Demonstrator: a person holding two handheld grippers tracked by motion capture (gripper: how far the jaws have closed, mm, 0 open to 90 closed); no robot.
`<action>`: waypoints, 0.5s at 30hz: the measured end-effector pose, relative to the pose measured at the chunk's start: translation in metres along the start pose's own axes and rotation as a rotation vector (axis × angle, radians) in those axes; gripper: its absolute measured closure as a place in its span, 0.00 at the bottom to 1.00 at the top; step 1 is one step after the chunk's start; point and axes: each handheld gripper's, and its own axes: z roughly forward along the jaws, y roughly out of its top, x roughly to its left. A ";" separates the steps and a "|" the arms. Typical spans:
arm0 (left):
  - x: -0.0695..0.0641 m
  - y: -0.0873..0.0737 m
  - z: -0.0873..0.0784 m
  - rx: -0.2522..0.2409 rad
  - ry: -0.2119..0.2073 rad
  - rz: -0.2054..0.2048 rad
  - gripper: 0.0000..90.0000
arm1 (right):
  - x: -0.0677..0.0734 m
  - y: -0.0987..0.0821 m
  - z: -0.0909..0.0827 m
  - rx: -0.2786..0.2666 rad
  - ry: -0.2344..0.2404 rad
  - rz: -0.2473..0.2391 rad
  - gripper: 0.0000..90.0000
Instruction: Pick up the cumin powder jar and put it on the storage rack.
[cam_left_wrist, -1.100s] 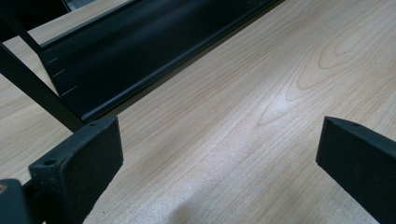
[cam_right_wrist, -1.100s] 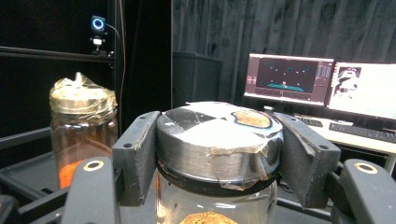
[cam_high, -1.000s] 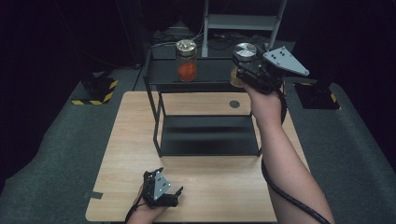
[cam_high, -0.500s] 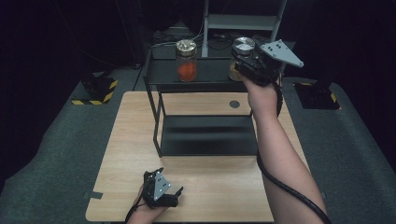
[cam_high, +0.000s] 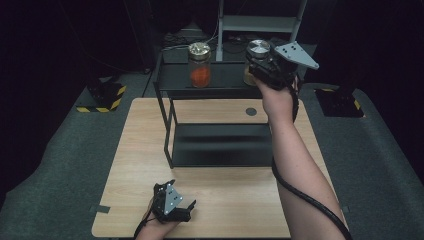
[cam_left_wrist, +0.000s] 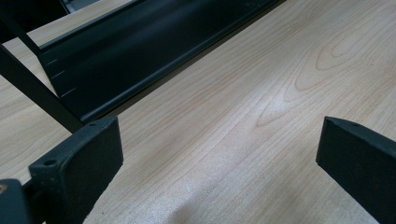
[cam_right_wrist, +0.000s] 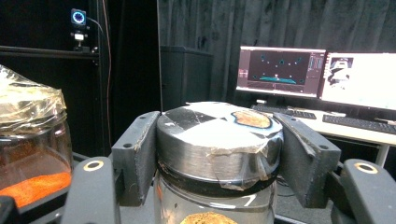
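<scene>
- On the black rack's (cam_high: 172, 80) top shelf, the right gripper (cam_right_wrist: 219, 140) stays clamped on the silver-lidded jar (cam_right_wrist: 219, 140), carried slightly farther back, apparently just off the shelf.
- Left of it stands the orange-powder jar (cam_high: 199, 65).
- Near the table's (cam_high: 240, 200) front edge, the left gripper (cam_high: 172, 204) rests unmoved, jaws apart.

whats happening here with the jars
A person works two handheld tools at a table. The right tool is shut on the silver-lidded jar at the right end of the black rack's top shelf. A second jar with orange powder stands to its left. The left tool rests open on the table near the front edge.
</scene>
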 end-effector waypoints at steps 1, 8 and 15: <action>0.000 0.000 0.000 -0.001 0.000 0.002 0.01 | 0.001 0.000 0.000 -0.002 0.001 0.003 0.38; 0.000 0.000 0.000 -0.001 0.001 -0.001 0.01 | 0.003 -0.001 0.003 0.002 0.015 0.001 0.38; 0.000 0.000 0.000 -0.001 0.000 0.000 0.01 | 0.001 -0.004 0.004 -0.005 0.016 0.011 0.38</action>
